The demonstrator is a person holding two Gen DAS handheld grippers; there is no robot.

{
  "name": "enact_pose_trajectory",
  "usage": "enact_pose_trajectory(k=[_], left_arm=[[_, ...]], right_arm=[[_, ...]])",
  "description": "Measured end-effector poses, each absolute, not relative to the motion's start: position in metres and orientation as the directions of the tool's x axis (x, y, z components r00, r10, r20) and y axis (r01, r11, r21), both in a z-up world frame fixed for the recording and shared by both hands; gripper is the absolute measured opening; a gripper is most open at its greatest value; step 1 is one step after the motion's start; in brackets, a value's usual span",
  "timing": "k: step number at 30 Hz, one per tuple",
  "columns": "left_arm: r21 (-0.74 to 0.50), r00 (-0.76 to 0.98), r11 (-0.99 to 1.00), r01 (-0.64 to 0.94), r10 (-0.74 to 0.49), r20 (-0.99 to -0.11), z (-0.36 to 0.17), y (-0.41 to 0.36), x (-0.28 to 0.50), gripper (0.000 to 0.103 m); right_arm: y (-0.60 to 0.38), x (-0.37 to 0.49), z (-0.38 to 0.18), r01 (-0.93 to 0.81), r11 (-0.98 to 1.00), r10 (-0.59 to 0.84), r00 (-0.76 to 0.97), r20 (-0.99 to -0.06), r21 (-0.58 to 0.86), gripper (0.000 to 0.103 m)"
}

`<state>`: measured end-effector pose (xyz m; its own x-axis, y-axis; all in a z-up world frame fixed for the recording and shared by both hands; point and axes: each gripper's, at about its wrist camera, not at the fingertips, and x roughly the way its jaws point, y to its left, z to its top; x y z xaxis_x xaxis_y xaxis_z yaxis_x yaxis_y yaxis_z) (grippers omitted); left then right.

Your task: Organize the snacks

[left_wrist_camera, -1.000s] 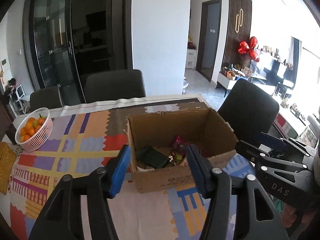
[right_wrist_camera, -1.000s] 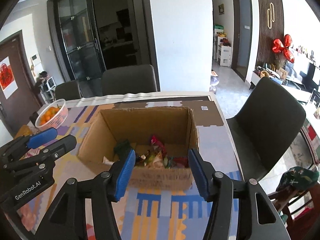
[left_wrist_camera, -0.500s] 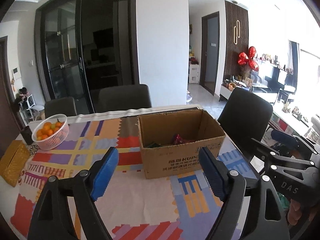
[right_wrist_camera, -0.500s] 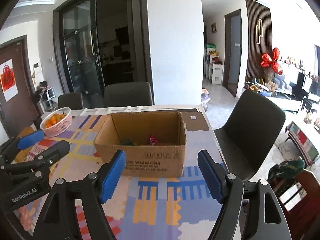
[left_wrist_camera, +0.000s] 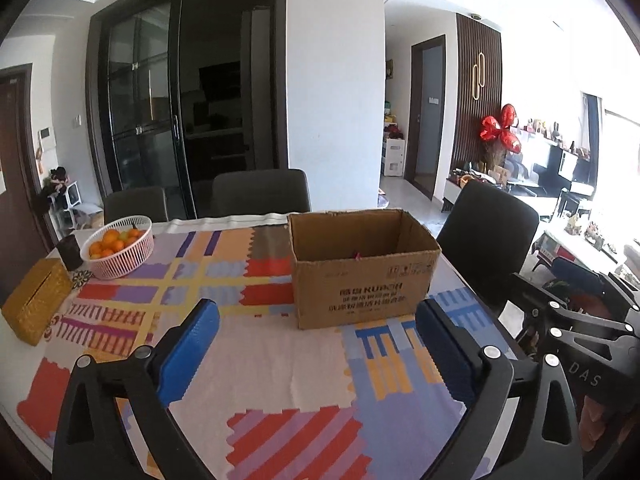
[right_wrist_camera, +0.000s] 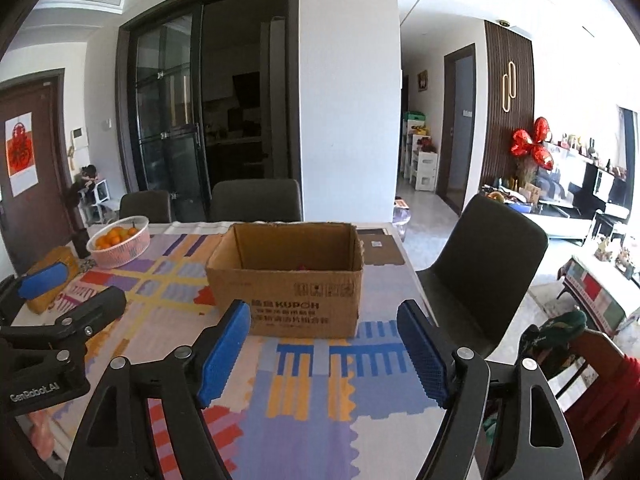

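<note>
Change, viewpoint: both grippers have drawn back from the open brown cardboard box [left_wrist_camera: 362,268]. A second ago the box interior filled the lower middle of each wrist view; now the box stands beyond the fingertips, well apart from them.

Change, contents: the snack packets that were plainly visible inside the box are now almost hidden by its near wall. Only a small red tip shows above the rim in either view.

Left gripper [left_wrist_camera: 316,344]: blue-padded jaws opening, at a wide spread. Nothing lies between them; only the patchwork-coloured tablecloth [left_wrist_camera: 256,364] shows in the gap.

Right gripper [right_wrist_camera: 324,350]: blue-padded jaws apart, wider than a second ago, with nothing between them.

Box position: on the tablecloth toward the right edge of the table, its printed long side facing the near edge.

Other items: a white lattice basket of oranges [left_wrist_camera: 120,245] near the far left corner; a yellow woven tissue box [left_wrist_camera: 36,300] at the left edge. Neither has shifted.

Loose snacks: none visible on the tablecloth in either view.

Task reading: empty jaws, retreat from the box and a cloth free of packets suggest the packing is finished or nearly so. Whether more snacks wait outside both views cannot be told.
</note>
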<state>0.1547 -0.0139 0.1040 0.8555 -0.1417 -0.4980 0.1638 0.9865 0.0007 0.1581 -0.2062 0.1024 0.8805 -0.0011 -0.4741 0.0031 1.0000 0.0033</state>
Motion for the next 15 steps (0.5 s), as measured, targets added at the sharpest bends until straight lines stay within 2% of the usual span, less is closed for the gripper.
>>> enact_pose_trajectory(k=[15], left_arm=[[-0.005,0.855,0.985,0.175,-0.154,-0.495,0.101,-0.019,0.126,0.102]], right_arm=[[-0.210,0.128,0.096,0.020,1.000,-0.014,0.880,-0.475,0.009,0.077]])
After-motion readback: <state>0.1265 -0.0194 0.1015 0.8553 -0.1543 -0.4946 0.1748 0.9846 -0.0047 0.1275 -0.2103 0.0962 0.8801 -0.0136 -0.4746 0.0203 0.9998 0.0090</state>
